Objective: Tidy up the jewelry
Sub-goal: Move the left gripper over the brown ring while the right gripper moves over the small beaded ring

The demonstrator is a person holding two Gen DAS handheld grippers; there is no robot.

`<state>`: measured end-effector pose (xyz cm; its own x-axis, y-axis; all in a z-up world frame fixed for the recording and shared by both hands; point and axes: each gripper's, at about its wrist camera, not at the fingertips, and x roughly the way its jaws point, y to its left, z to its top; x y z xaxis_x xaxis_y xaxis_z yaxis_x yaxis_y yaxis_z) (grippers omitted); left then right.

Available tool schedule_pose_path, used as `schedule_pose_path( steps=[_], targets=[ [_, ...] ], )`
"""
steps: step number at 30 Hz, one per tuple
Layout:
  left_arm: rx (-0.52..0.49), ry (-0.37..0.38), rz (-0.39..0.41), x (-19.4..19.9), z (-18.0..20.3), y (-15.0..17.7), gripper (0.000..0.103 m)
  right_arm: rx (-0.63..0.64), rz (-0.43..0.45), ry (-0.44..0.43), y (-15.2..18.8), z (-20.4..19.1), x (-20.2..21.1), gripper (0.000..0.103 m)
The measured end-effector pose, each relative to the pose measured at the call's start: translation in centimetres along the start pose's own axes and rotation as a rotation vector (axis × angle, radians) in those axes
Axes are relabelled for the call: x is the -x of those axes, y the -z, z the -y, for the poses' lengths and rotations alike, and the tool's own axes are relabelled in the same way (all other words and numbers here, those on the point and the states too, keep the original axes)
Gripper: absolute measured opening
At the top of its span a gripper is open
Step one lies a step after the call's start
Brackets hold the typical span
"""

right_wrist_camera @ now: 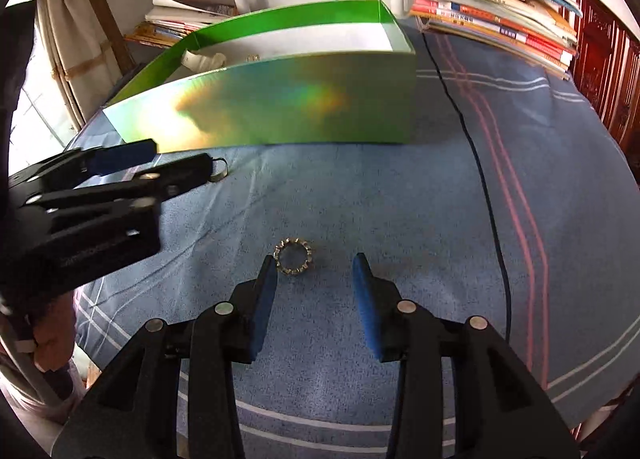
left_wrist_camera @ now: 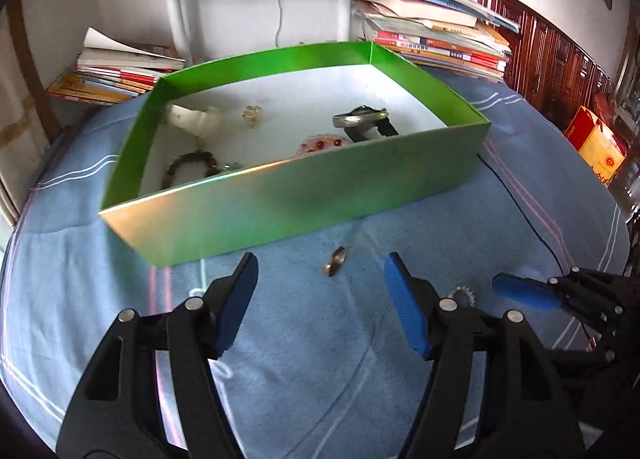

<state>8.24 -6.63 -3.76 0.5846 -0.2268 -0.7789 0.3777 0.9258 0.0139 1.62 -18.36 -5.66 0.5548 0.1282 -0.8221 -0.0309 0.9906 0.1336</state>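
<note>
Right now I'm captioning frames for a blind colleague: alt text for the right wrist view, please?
The right hand-held gripper hangs open over a blue striped cloth, a small spiky ring lying just ahead, near its left finger. Behind sits a green box; the left hand-held gripper reaches in beside a plain ring.

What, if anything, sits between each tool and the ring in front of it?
Nothing visible. Bare cloth separates the open left tool from the plain ring; the toothed ring lies just beyond the open right tool. Only the green box wall needs clearing afterwards.
</note>
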Motion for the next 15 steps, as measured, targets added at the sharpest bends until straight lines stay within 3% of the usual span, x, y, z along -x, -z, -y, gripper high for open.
schedule_pose_path(
  steps=[1, 3, 5, 6, 15],
  targets=[
    [-0.001, 0.000, -0.007, -0.6, 0.2, -0.1, 0.066, -0.002, 0.000, -0.001, 0.0, 0.0, 0.1, 0.040],
    [-0.004, 0.010, -0.020, -1.3, 0.4, -0.3, 0.055, -0.008, 0.001, -0.009, 0.1, 0.3, 0.2, 0.040],
    [-0.008, 0.018, -0.057, -2.3, 0.5, -0.3, 0.017, -0.012, 0.002, -0.014, 0.2, 0.5, 0.5, 0.040],
    [-0.002, 0.019, -0.074, -2.7, 0.4, -0.2, 0.012, -0.010, 0.004, -0.012, 0.2, 0.5, 0.5, 0.040],
    [0.096, -0.019, -0.093, -1.3, -3.6, 2.2, 0.007, 0.007, 0.013, 0.001, 0.0, -0.2, 0.3, 0.046]
  ],
)
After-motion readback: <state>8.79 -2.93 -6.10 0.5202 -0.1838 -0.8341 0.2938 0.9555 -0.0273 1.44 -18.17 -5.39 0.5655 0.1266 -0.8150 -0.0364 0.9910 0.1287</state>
